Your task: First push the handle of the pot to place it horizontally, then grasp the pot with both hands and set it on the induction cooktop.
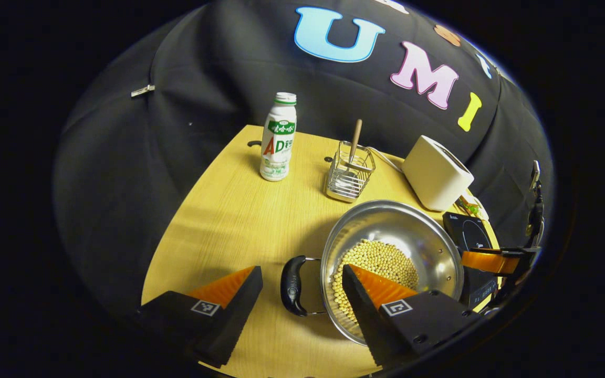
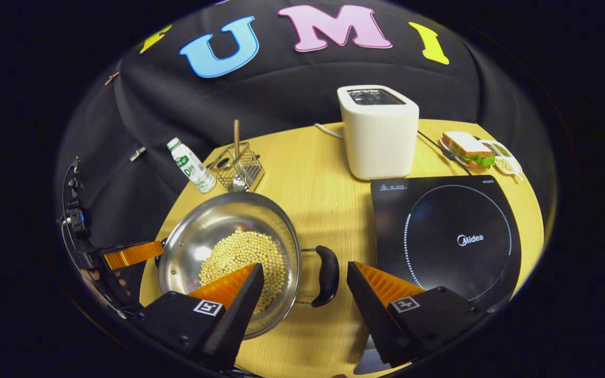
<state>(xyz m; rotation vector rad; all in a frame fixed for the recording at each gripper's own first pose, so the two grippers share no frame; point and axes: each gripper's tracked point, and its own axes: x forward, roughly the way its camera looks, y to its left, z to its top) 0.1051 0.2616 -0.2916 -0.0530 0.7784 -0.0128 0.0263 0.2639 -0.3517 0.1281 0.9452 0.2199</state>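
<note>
Left gripper view: the left gripper [image 1: 301, 286] stood released, its jaws spread to either side of the pot's left handle [image 1: 293, 285], which lay between the fingers without visible contact. The pot [image 1: 390, 262], a steel vessel holding pale beans [image 1: 376, 262], sat on the wooden worktop [image 1: 239, 220] at lower centre of the frame, with one finger overlapping its rim. Beyond the pot, at right of the frame, the other gripper reached in toward the far rim, with a corner of the induction cooktop [image 1: 468, 231] behind it. A white bottle [image 1: 279, 137] and a wire utensil holder [image 1: 350, 170] stood in the upper middle, a toaster [image 1: 436, 170] at upper right.

Right gripper view: the right gripper [image 2: 305, 286] was likewise released, its jaws straddling the pot's right handle [image 2: 327, 275]; contact could not be judged. The pot [image 2: 229, 231] lay at lower left of the frame, apart from the induction cooktop [image 2: 447, 239], whose full surface appeared at right. This view added a plate with a sandwich [image 2: 469, 148] at upper right and the slotted top of the toaster [image 2: 378, 131]. The left gripper [image 2: 134, 254] appeared at the left edge, at the pot's far rim.
</note>
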